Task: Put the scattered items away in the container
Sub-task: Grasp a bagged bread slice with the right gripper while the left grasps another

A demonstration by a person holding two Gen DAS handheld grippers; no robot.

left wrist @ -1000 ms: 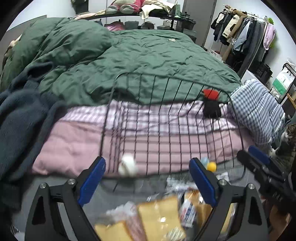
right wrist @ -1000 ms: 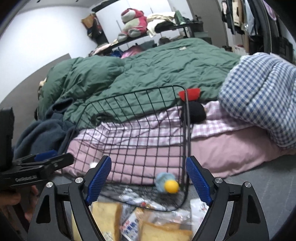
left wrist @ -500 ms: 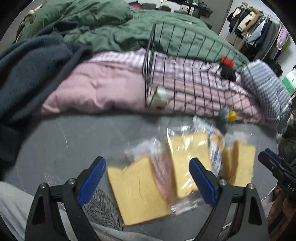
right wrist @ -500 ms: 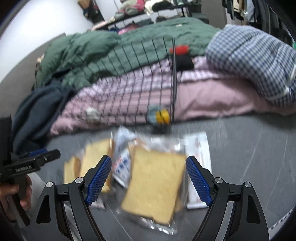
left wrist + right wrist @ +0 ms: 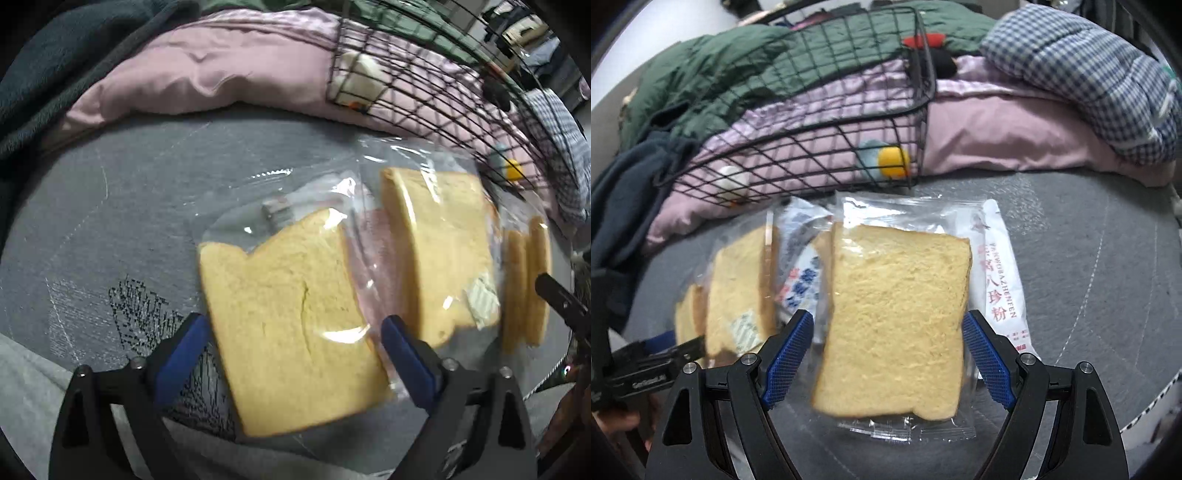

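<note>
Left gripper (image 5: 293, 352) wide open over bagged bread slice (image 5: 291, 317) | right gripper (image 5: 886, 360) wide open, empty, over another slice (image 5: 897, 317) | wire basket (image 5: 820, 122) at 12 o'clock

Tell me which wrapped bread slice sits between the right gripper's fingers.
The big slice beside the white sachet with red lettering, framed by the open right gripper. The other slices lie further left.

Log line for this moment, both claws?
left claw open over bread packet | right claw open over another | wire basket behind
</note>
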